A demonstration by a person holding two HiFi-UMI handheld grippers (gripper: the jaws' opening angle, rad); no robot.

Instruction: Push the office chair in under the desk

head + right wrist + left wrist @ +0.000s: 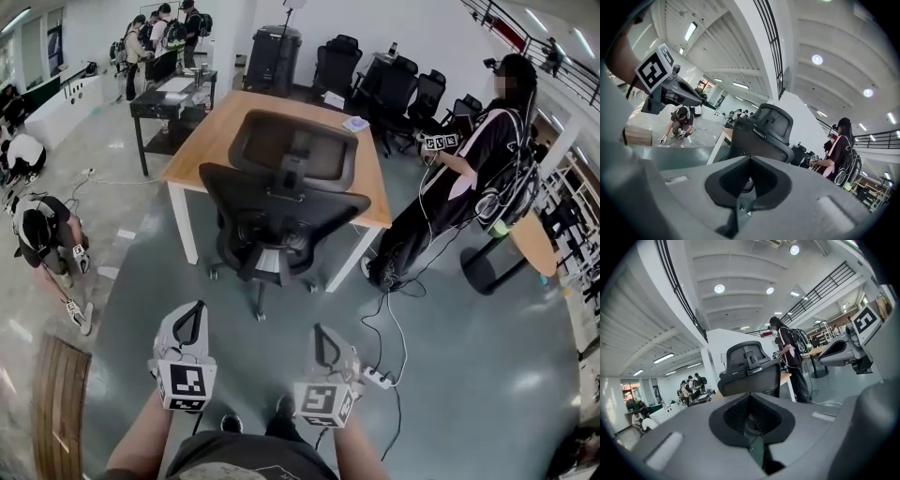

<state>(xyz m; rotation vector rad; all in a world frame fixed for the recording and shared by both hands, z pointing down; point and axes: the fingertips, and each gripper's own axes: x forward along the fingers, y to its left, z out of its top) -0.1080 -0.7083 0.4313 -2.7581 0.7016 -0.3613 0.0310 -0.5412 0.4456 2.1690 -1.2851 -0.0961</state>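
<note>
The office chair (281, 202) is black, with a mesh back, a curved headrest and a star-shaped base. It stands at centre frame, back toward the camera, at the near edge of the rectangular wooden desk (220, 127), which has white legs. Low in the frame, the smooth grey left gripper (192, 317) and right gripper (323, 337) have their jaws closed on nothing, short of the chair.

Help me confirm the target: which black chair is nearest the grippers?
The chair pulled out from the wooden desk, straight ahead with its back toward us. The other black chairs cluster beyond the desk's far side.
</note>
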